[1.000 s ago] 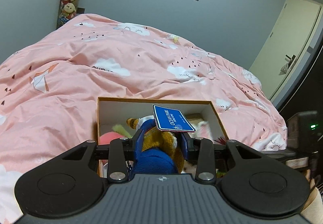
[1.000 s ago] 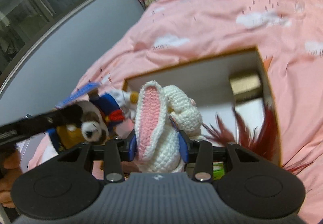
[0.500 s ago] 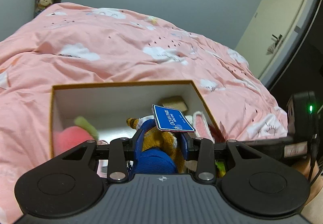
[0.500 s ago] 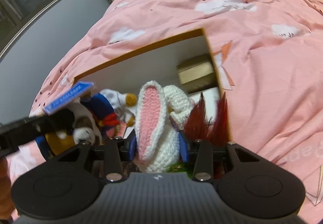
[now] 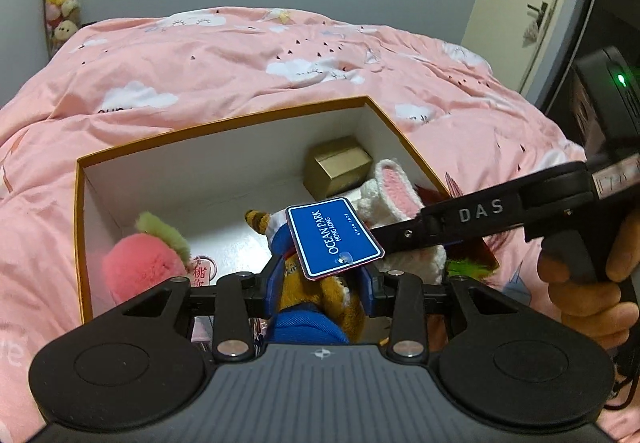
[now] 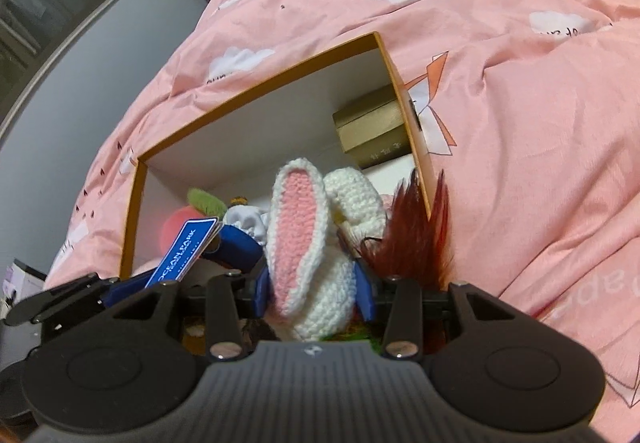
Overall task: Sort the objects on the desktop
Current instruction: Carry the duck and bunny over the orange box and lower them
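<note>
The left gripper (image 5: 318,279), its fingers opening around the orange plush toy (image 5: 316,297), and the right gripper (image 6: 316,293), grasping the crochet rabbit (image 6: 316,243), both hang above the lower part of the open box (image 5: 224,121).

- The left hand-held gripper (image 5: 318,283) has its jaws opening around a brown plush toy (image 5: 316,299) with a blue tag (image 5: 334,237).
- Below it an open box (image 5: 224,123) sits on the pink bed (image 5: 240,55).
- Inside, a pink plush (image 5: 140,267) lies at 9 o'clock and a gold box (image 5: 340,167) at 1 o'clock.
- The right hand-held gripper (image 5: 424,231) carries a crocheted bunny (image 5: 394,195) at 3 o'clock.
</note>
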### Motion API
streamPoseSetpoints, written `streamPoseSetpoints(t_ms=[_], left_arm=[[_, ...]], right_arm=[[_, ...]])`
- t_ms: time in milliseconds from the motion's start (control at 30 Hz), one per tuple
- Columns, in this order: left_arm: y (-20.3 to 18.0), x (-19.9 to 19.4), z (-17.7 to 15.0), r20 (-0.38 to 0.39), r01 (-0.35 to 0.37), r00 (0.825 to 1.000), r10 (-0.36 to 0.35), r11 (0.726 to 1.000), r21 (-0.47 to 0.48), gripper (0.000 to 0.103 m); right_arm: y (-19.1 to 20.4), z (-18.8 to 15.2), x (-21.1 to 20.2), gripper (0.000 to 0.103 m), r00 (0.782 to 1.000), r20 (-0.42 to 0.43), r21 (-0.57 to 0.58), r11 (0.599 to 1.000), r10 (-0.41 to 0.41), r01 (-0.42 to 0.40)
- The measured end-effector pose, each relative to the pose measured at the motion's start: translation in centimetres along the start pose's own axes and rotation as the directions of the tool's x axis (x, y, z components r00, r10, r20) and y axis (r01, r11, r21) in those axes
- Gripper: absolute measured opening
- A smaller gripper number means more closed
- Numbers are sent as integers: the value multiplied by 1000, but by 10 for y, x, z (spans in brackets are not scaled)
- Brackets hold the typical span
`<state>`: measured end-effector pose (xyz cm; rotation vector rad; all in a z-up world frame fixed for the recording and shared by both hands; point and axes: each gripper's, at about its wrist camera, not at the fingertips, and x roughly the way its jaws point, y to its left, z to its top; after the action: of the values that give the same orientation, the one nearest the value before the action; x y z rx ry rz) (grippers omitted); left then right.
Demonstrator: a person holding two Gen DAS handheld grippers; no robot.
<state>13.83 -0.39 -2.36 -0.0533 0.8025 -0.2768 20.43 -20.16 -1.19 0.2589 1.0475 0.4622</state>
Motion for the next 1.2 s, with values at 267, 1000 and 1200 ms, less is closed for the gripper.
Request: streamPoseSetpoints(t_ms=[267, 1000, 1200], left_arm=[[5, -2, -1, -13, 57, 998, -57, 998, 18, 48], [19, -5, -5, -22, 172, 984, -175, 981, -94, 36], [26, -5, -7, -15, 174, 984, -176, 979, -107, 36]], right_arm=[[4, 2, 0, 51, 999, -47, -28, 999, 16, -18], [17, 4, -11, 44, 1000, 4, -34, 999, 27, -26], [31, 6, -14, 46, 994, 12, -46, 993, 108, -107]])
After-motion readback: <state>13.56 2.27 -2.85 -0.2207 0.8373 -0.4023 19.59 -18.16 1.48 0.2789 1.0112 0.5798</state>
